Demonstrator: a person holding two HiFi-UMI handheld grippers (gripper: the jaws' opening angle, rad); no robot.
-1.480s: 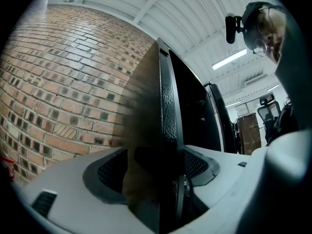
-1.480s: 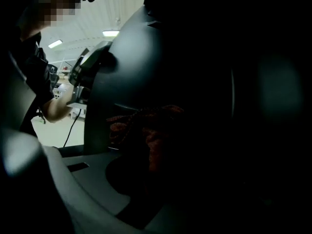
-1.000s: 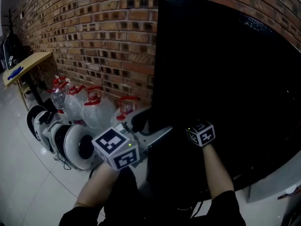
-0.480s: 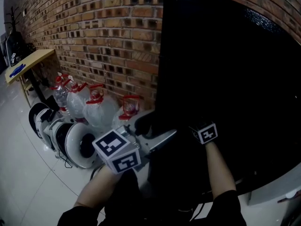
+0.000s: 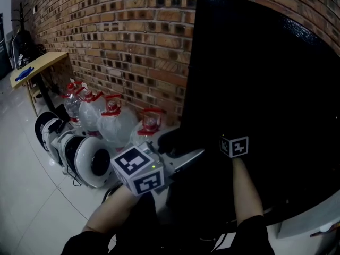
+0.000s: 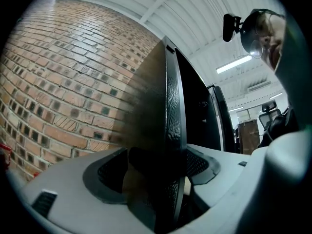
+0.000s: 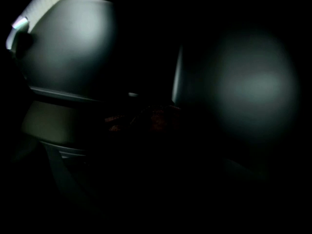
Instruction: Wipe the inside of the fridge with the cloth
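Note:
The black fridge door (image 5: 255,89) stands open and fills the right of the head view. My left gripper (image 5: 178,145) is shut on the door's edge (image 6: 173,106), which runs upright between its grey jaws. My right gripper (image 7: 146,145) reaches into the dark fridge past the door, and in the head view only its marker cube (image 5: 234,146) shows. In the right gripper view a dim reddish-brown cloth (image 7: 151,117) sits at the jaws, which are shut on it. Pale curved inner fridge walls (image 7: 73,43) lie around it; the jaws themselves are lost in the dark.
A brick wall (image 5: 117,36) runs behind the fridge. Several clear water jugs with red caps (image 5: 114,124) and white round wheeled devices (image 5: 85,161) stand on the tiled floor at the left. A small wooden table (image 5: 37,68) is at the far left.
The right gripper's marker cube has slid a little to the right along the fridge. The left gripper has kept its hold on the door edge.

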